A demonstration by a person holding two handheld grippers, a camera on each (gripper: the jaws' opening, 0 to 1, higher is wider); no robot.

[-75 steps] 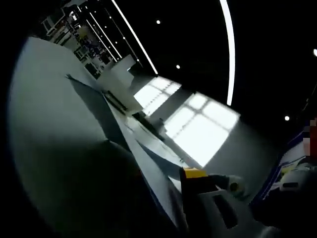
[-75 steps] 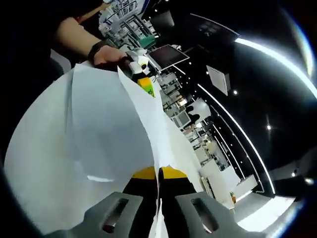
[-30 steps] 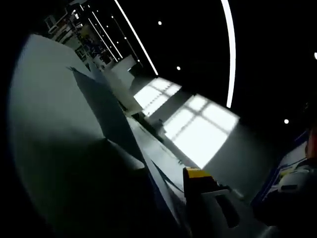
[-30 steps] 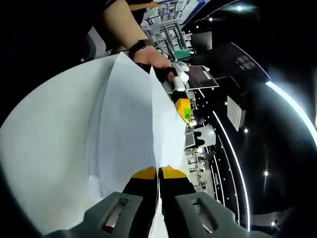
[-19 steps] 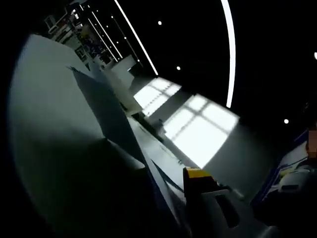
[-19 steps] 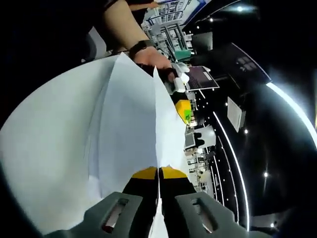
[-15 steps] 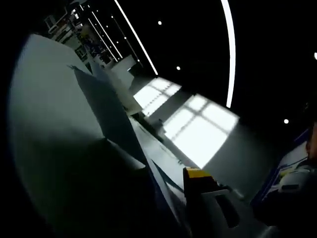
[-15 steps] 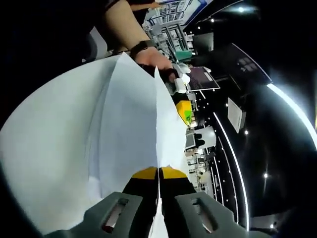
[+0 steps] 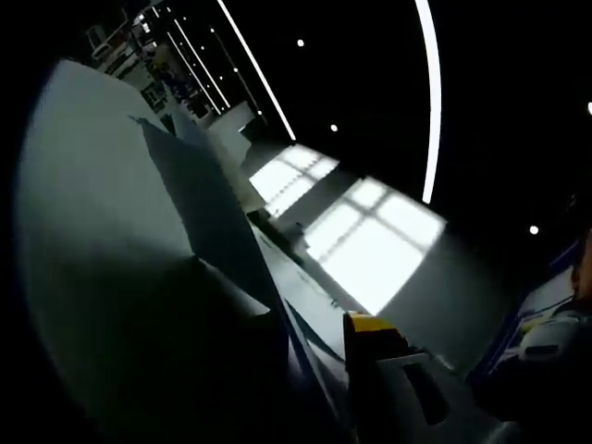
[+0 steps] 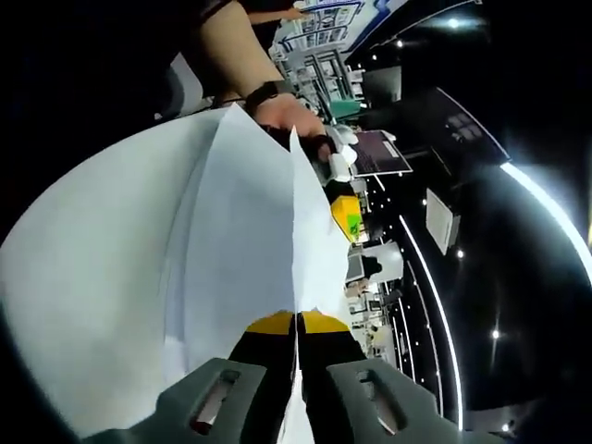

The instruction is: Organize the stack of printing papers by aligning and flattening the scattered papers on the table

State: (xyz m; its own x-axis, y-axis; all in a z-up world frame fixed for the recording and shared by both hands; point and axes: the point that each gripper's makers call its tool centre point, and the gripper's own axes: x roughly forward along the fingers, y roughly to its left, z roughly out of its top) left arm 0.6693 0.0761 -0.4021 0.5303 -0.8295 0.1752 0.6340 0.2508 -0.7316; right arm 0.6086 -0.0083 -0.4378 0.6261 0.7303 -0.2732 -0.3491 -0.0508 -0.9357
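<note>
Papers [image 10: 166, 268]: a white stack, lifted and bent, covering the left and centre of the right gripper view; grey and shadowed [image 9: 111, 240] at the left of the left gripper view.
Right gripper [image 10: 297, 326]: yellow-tipped jaws pressed together on the papers' edge, bottom centre.
Left gripper [image 10: 340, 208]: at the papers' far edge, upper centre, held by a hand [image 10: 289, 116]; I cannot tell its grip.

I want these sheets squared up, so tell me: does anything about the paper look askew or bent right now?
Yes. The printing papers are not flush: in the right gripper view the sheets fan apart, with one sheet's edge standing up as a ridge from the right claw, shut on them, toward the left claw at the far end.
</note>
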